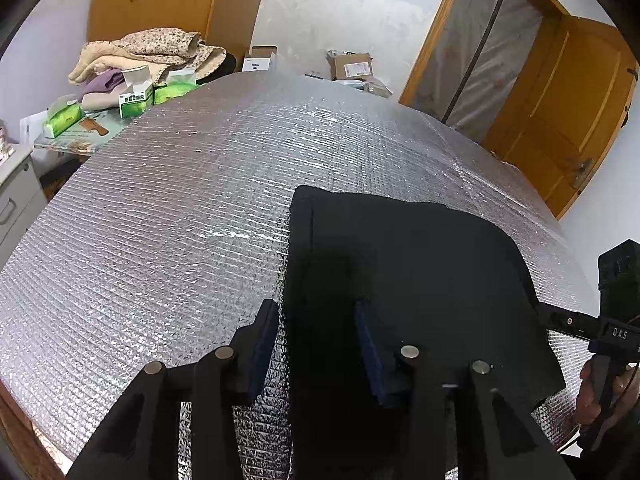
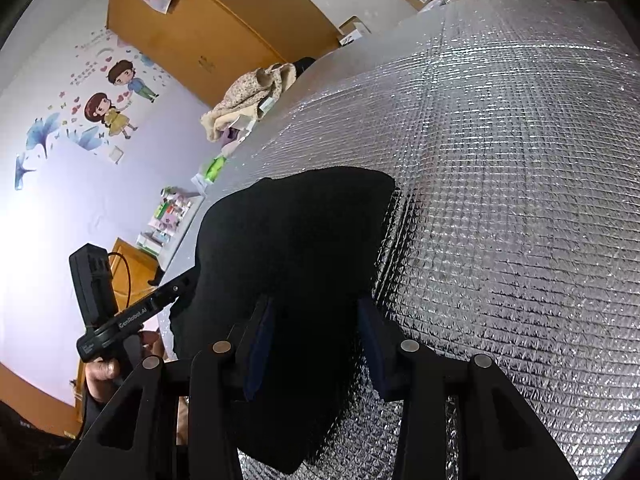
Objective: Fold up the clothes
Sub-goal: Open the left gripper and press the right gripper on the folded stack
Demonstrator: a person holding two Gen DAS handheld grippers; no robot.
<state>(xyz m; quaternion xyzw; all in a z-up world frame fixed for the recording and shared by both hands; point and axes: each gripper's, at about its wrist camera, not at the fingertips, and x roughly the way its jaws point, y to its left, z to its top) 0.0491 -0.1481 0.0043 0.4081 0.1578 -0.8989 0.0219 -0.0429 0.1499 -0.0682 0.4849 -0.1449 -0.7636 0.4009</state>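
A black garment (image 1: 408, 264) lies folded into a compact shape on the silver foil table cover (image 1: 180, 220). My left gripper (image 1: 316, 306) is open at the garment's near left edge, one finger over the foil and the other over the cloth. In the right wrist view the same garment (image 2: 296, 232) fills the middle, and my right gripper (image 2: 316, 304) is open with the cloth's near edge between its blue-padded fingers (image 2: 370, 332). Each gripper shows in the other's view: the right one (image 1: 612, 324) at the garment's right side, the left one (image 2: 120, 320) at its left, each held by a hand.
Piled blankets (image 1: 148, 52), green tissue packs (image 1: 64, 118) and boxes (image 1: 136, 100) sit at the far left of the table. Cardboard parcels (image 1: 352, 66) lie beyond the far edge. A wooden door (image 1: 560, 112) stands at right, a grey drawer unit (image 1: 16, 196) at left.
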